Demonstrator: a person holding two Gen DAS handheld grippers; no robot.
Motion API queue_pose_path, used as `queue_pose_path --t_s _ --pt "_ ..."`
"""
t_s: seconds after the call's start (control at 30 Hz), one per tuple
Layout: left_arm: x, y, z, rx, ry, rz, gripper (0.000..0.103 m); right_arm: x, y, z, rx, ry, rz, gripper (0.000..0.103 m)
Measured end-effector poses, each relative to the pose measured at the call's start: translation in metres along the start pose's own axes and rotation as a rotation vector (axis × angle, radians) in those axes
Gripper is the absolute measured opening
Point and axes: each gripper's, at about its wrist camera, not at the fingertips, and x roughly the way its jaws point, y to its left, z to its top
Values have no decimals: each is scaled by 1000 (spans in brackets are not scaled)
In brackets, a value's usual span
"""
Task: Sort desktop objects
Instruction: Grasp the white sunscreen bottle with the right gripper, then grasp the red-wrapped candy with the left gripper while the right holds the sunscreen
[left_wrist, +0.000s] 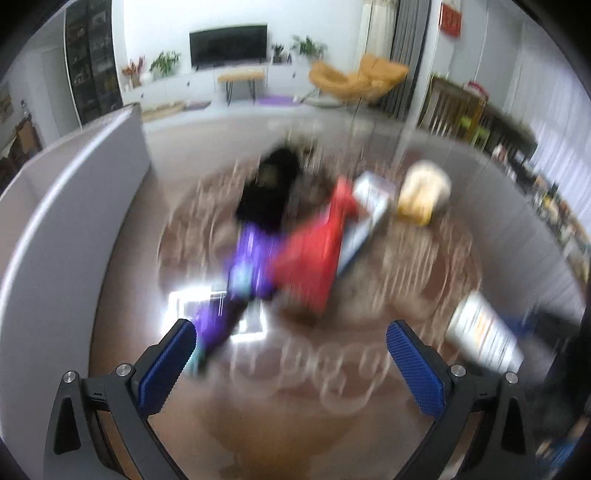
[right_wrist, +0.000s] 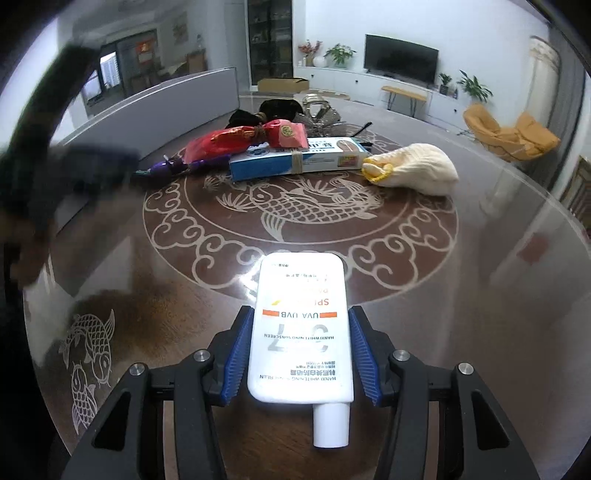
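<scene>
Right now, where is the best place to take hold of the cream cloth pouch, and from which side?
Take the cream cloth pouch at its gathered yellow neck, the narrowest part, which points toward the blue box. Probably come from above, fingers on either side of the neck: the fat body looks too wide and soft.

White sunscreen tube (right_wrist: 301, 332) with an orange stripe and grey lettering sits right between the blue ribbed pads (right_wrist: 236, 354). Past the fingertips the dark brown table (right_wrist: 480, 277) has pale koi and cloud swirls. Further out: a red pouch (right_wrist: 243, 142), blue-and-white box (right_wrist: 295, 160), cream bag (right_wrist: 413, 168) with yellow trim, and something purple (right_wrist: 166, 166).
</scene>
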Motion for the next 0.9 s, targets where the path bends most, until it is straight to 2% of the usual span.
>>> queue_pose_path --t_s 0.13,0.23,0.33,0.37,0.53,0.67,0.83,0.9 --pt "30 -13 46 67 41 39 103 -2 1 1 5 2 -23 52" --pt "59 -25 58 116 102 34 100 -5 -1 1 13 0 -14 52" --pt "81 -30 58 139 155 19 59 -7 0 0 13 0 -15 52" --pt "81 -30 57 137 141 14 52 -6 0 0 8 1 -20 52" --pt "58 -22 44 72 35 15 46 -6 -2 -1 10 1 -18 52" --pt "29 -14 13 10 6 -22 44 -7 -3 -1 10 0 -19 52" --pt "5 -18 -47 21 66 -29 45 -7 -2 -1 10 1 -21 52" --pt "1 -20 -60 24 93 -43 45 -7 -3 -2 9 1 -22 52"
